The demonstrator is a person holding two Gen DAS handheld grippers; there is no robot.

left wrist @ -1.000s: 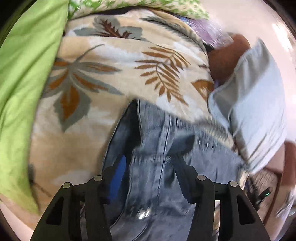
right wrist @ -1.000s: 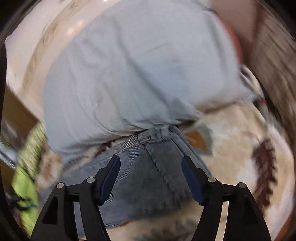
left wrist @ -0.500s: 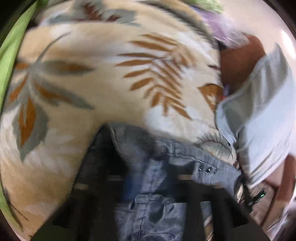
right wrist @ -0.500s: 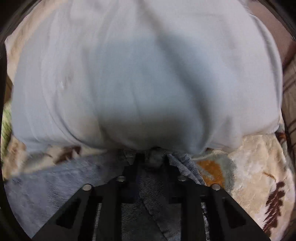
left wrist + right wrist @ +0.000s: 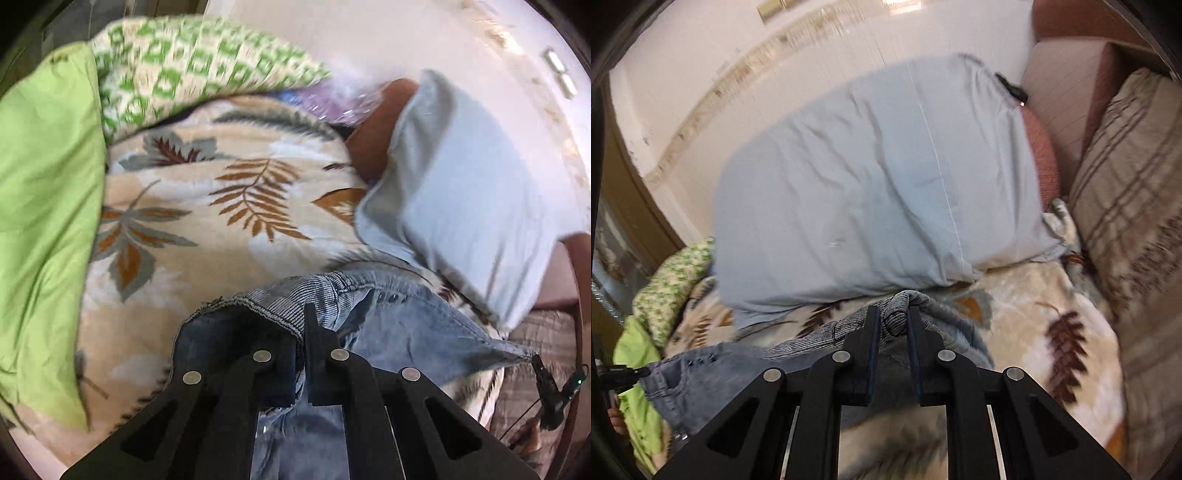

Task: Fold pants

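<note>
denim pants: on leaf-print blanket over the bed, below pale blue pillow. left gripper and right gripper each closed tight, pinching the waistband apart, likely to lift and spread it for folding.

The pale blue pillow blocks the far side, its lower edge just beyond the pinched jeans. Open leaf-print blanket lies left of them. A green quilt bounds the far left; a plaid cushion the right.
</note>
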